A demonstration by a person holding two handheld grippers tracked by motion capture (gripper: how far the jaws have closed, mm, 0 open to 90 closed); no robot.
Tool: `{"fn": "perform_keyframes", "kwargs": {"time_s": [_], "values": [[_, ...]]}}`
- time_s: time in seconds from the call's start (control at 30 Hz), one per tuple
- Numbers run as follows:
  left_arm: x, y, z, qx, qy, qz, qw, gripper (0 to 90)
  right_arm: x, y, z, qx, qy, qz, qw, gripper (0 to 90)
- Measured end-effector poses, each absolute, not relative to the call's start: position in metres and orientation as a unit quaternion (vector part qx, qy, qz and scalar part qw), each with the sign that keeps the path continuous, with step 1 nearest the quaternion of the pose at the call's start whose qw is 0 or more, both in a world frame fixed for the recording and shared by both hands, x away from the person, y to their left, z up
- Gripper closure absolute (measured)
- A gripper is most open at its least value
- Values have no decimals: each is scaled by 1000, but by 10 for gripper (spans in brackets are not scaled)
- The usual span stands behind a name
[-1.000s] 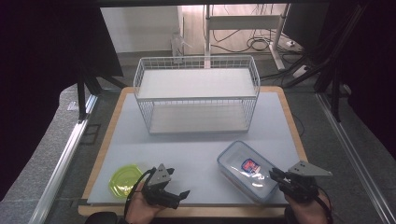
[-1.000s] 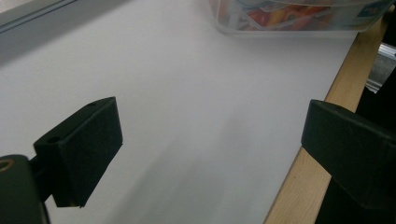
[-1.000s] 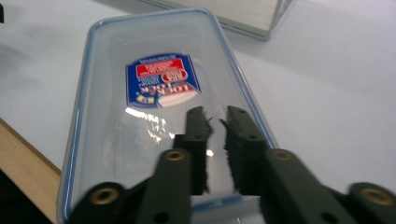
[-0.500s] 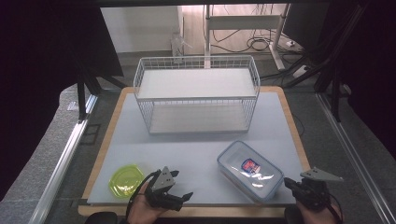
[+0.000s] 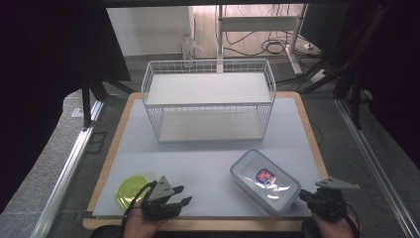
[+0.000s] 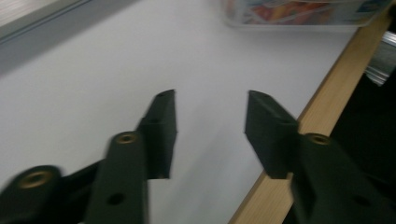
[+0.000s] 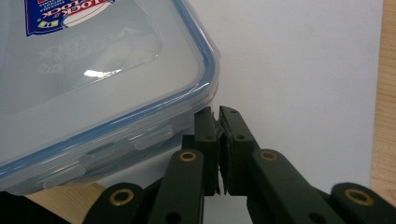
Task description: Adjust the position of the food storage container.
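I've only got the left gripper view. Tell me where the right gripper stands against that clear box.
Observer: The right gripper has its jaws shut, with the tips right at the near corner of the clear box, just below the blue-sealed lid. I cannot tell whether they touch it.
Operator: Now say what lies on the other side from the box.
Observer: A round yellow-green dish lies flat near the front left corner of the white mat.
Operator: And the far end.
Observer: A white wire rack with two shelves stands there, its open side facing the person.
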State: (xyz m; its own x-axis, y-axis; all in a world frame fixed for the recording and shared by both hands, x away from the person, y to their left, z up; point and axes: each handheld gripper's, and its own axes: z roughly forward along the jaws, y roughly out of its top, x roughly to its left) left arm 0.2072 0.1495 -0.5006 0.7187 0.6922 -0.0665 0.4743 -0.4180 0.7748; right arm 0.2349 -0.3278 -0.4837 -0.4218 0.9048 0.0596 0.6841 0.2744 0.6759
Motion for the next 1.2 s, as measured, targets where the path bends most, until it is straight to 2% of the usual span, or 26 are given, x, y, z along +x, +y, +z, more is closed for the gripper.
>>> {"fn": "perform_keyframes", "kwargs": {"time_s": [0.07, 0.1, 0.17, 0.3, 0.47, 0.73, 0.93, 1.1, 1.2], "values": [[205, 154, -499, 834, 356, 133, 400, 704, 235, -328, -484, 510, 780, 322, 170, 861], [202, 159, -498, 836, 363, 137, 388, 704, 235, -328, -484, 510, 779, 323, 169, 860], [198, 167, -497, 837, 378, 138, 371, 835, 235, -329, -484, 509, 780, 323, 168, 859], [188, 192, -500, 825, 425, 139, 344, 883, 236, -329, -483, 509, 780, 323, 167, 857], [190, 211, -503, 809, 460, 142, 336, 899, 236, -329, -483, 508, 781, 322, 167, 855], [195, 221, -501, 796, 467, 133, 362, 900, 236, -329, -483, 511, 780, 321, 166, 849], [199, 213, -506, 806, 458, 118, 357, 899, 237, -329, -483, 515, 779, 320, 160, 846], [200, 198, -508, 815, 440, 109, 360, 876, 233, -327, -484, 521, 789, 302, 123, 841], [200, 194, -508, 815, 435, 103, 369, 857, 229, -321, -486, 517, 794, 296, 120, 864]]}}
